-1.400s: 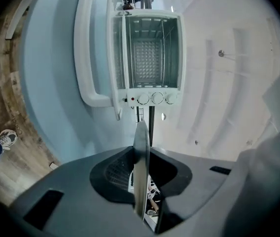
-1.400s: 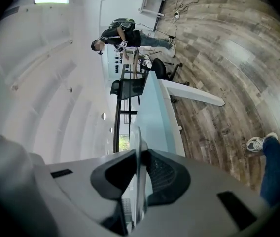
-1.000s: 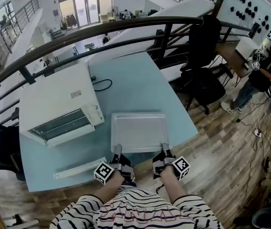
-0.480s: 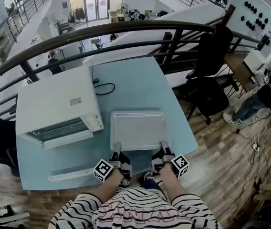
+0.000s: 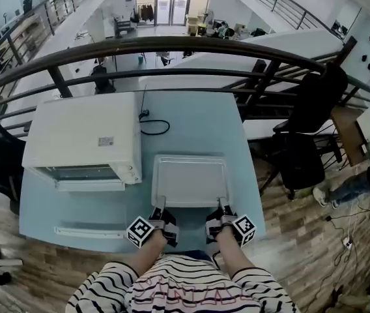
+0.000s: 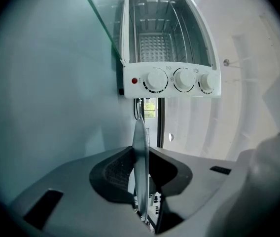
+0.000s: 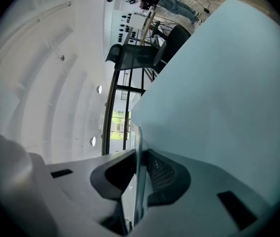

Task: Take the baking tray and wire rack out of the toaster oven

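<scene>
While the left claw (image 5: pixel 161 205) and right claw (image 5: pixel 222 204) each pinch the near rim of the baking tray (image 5: pixel 190 181), it stretches flat away from them over the desk (image 5: pixel 198 119). The toaster oven (image 5: pixel 84 139) stands just left, nearer the left claw.

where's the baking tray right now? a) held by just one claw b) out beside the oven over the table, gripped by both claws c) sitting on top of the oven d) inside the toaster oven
b: the head view shows the baking tray out beside the toaster oven, with the left claw and right claw each clamped on its near rim.
</scene>
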`<act>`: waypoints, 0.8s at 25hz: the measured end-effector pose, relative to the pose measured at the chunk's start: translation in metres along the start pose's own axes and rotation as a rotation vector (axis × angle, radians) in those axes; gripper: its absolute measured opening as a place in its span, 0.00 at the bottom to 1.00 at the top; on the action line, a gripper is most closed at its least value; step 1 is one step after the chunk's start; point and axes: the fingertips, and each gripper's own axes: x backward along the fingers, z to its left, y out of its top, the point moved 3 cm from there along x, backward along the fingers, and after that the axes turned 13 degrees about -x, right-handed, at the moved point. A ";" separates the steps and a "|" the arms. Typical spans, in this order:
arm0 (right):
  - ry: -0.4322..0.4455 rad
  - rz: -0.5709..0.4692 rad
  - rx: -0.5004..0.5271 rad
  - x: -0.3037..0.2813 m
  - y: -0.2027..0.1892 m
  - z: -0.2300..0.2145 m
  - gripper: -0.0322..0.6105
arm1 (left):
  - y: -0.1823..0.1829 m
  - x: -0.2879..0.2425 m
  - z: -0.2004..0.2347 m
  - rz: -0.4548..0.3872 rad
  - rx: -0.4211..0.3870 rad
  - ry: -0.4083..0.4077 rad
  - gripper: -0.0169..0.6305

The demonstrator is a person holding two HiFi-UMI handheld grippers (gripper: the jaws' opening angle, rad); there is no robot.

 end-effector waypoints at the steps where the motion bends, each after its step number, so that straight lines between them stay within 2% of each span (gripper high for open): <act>1: -0.006 0.011 0.000 -0.007 0.005 0.001 0.16 | -0.002 -0.005 0.000 -0.012 0.000 0.008 0.16; 10: -0.056 0.099 0.011 -0.057 0.029 0.010 0.16 | -0.010 -0.039 0.000 -0.096 -0.002 0.064 0.16; 20: -0.095 0.159 0.047 -0.101 0.036 0.018 0.17 | -0.005 -0.072 0.006 -0.122 -0.017 0.135 0.16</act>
